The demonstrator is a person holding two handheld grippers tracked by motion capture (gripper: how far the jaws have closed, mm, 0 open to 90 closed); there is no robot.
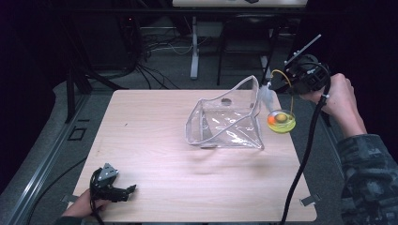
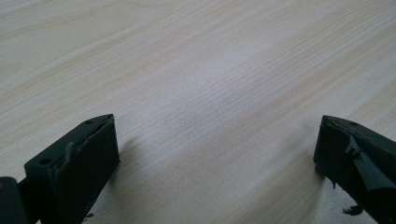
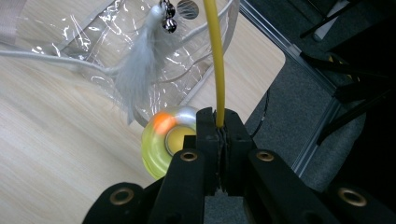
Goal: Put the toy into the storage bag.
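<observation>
The clear bag (image 1: 227, 121) is sitting on the table (image 1: 155, 140), toward its far right. The round toy (image 1: 281, 122) is hanging just right of the bag, its cord (image 3: 215, 56) pinched in the right hand-held gripper (image 3: 219, 123). The left hand-held gripper (image 1: 129, 191) is resting well to the bag's near left.

The bench (image 1: 155, 154) is brightly and evenly lit from above, while the room around it is dark, nearly black at the far left and right. Shadows on the wood are soft and faint. The clear bag (image 1: 227, 123) catches white glints on its folds. The high view is a little soft and grainy. In the left gripper view a pale sheen lies across the wood and the near fingers (image 2: 74, 168) look blurred. In the right gripper view the feather (image 3: 137, 70) and yellow disc (image 3: 161, 140) are smeared.
</observation>
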